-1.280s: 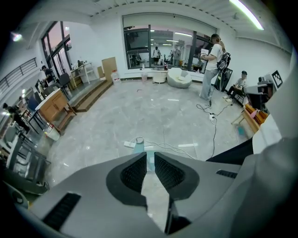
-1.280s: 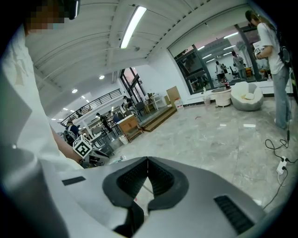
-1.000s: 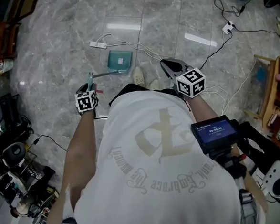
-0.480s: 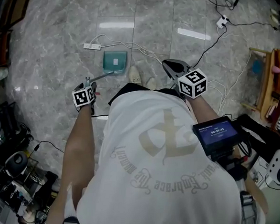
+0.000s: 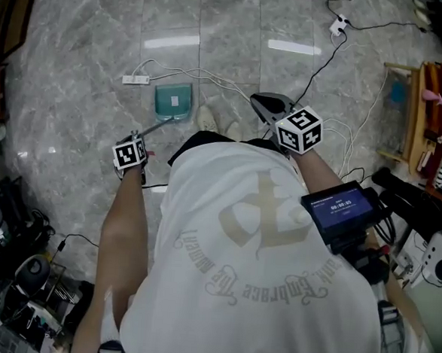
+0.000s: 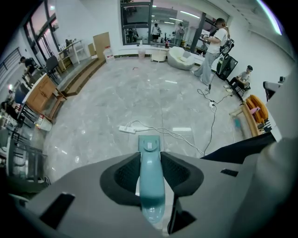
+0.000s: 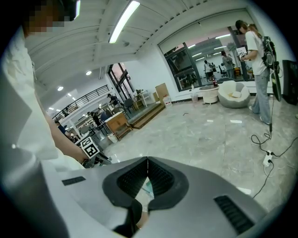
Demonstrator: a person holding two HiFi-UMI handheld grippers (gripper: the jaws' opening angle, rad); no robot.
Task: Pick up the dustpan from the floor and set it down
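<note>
Head view: the teal dustpan (image 5: 173, 101) sits on or just off the floor (image 5: 78, 64), hard to say which, its handle reaching the left gripper (image 5: 138, 137). Left gripper view: the jaws, just now closing, clamp that handle. Right gripper view: the right gripper (image 7: 147, 160) has its jaws touching, with nothing between them.

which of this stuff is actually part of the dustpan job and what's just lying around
Part of the job:
- teal dustpan
- left gripper, jaws just closed onto the dustpan's handle

Just lying about:
- power strip
- white cables
- black cable
</note>
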